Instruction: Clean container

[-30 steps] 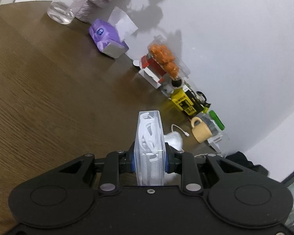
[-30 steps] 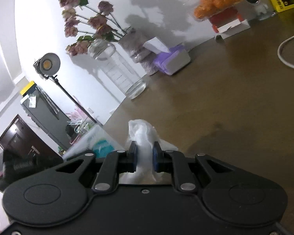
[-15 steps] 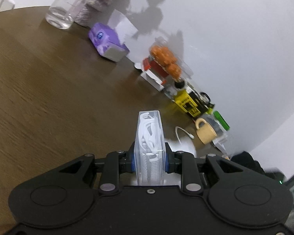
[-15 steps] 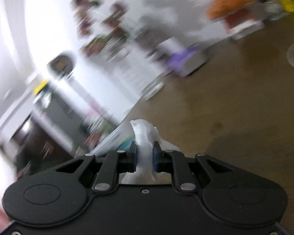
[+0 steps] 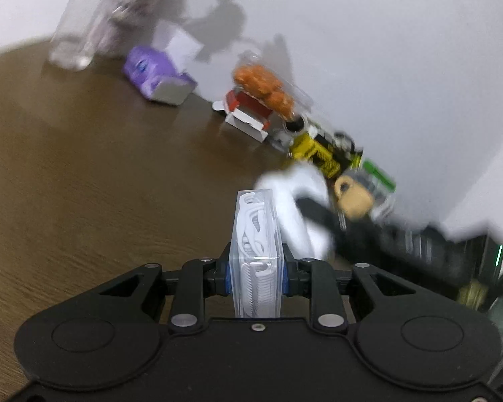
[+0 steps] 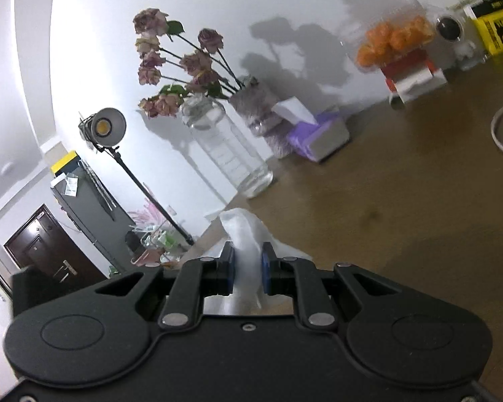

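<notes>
Clear hard-plastic container (image 5: 256,251), narrow rectangular box packed with white curved pieces, stands on edge clamped between the left tongs (image 5: 256,268), held above the brown woodgrain bench (image 5: 84,184). Right tongs (image 6: 246,268) clamped on a soft crumpled white tissue (image 6: 243,231). In the left view the blurred tissue and black right tongs sit just right of the container; touching or not, cannot tell. Along the wall: purple tissue pack (image 5: 156,75), orange fruit in clear wrap (image 5: 263,85), red-white carton (image 5: 248,114), yellow box (image 5: 318,154), tan mug (image 5: 353,197). Glass jar (image 6: 228,149), dried roses (image 6: 181,63), white cable (image 6: 501,127).
</notes>
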